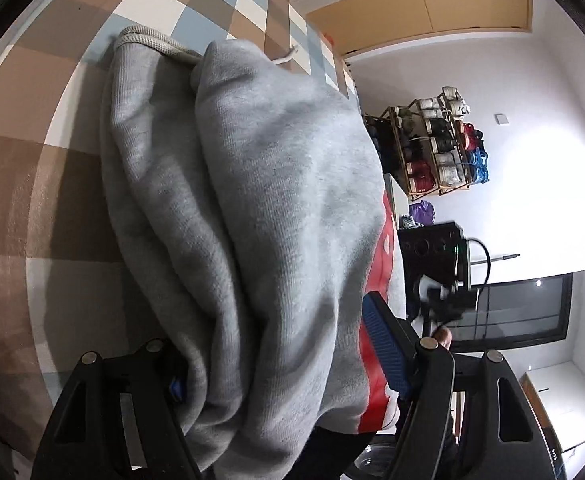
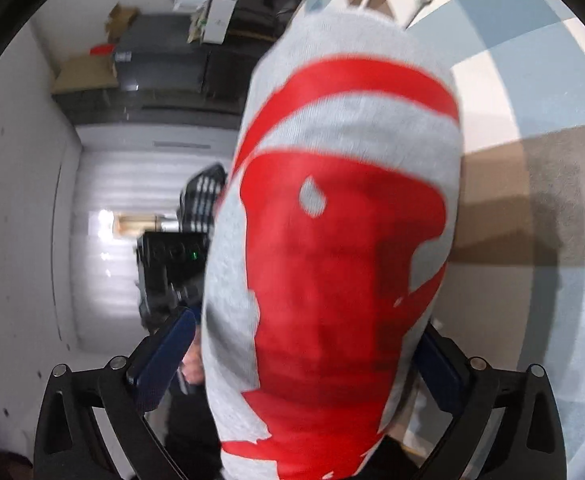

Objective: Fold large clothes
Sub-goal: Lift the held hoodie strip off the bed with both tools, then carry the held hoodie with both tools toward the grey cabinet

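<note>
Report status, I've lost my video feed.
Both hand-held grippers, left and right, shut on grey sweatshirt. Red print faces right camera. Checkered surface behind; nothing blocking.

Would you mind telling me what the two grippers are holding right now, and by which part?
Both hold the grey sweatshirt with the red print: the left gripper clamps a bunched grey fold, the right gripper the printed section.
</note>
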Motion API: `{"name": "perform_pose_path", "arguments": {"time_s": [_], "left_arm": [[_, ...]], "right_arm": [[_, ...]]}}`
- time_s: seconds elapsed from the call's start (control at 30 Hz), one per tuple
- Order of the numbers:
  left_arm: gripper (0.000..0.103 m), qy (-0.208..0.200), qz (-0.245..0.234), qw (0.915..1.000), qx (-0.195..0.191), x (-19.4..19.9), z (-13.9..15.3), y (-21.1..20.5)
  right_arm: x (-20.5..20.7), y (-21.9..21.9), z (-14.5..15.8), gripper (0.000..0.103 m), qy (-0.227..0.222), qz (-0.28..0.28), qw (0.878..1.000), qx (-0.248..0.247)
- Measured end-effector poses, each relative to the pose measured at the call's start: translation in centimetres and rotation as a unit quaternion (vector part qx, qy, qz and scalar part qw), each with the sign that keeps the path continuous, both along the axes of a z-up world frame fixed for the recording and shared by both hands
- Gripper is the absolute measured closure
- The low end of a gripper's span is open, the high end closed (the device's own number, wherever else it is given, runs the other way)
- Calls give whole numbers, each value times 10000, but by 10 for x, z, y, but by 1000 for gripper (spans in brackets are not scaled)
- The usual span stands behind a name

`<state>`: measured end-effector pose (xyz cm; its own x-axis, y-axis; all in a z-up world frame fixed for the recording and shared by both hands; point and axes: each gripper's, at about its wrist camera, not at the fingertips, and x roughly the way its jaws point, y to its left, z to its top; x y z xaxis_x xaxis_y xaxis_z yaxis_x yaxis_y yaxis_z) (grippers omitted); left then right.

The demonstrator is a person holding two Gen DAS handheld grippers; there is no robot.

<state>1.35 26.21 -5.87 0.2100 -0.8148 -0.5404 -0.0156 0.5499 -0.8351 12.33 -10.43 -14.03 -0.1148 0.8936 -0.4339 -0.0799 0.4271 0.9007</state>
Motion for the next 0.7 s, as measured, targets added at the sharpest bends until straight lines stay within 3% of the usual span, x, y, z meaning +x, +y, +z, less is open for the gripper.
{"name": "perform_pose_path", "arguments": {"time_s": [0.2, 0.37, 0.5, 0.6, 0.7], "left_arm": [[35, 36, -31, 10000, 35, 1, -5, 5], [35, 70, 2, 9999, -89, -3, -9, 11], [35, 29, -29, 9999, -164, -6, -9, 14], [35, -1, -52, 9997, -248, -6, -5, 9], [35, -81, -75, 9995, -285, -7, 1, 8]], "right_arm": [[6, 26, 0, 0, -97, 324, 9966, -748], [3, 38, -7, 0, 71, 462, 9944, -947], [1, 33, -11, 0, 40, 291, 9967, -761], [-8, 25, -13, 1, -318, 97, 9983, -476], [-18, 16, -6, 10, -724, -43, 9966, -378]]}}
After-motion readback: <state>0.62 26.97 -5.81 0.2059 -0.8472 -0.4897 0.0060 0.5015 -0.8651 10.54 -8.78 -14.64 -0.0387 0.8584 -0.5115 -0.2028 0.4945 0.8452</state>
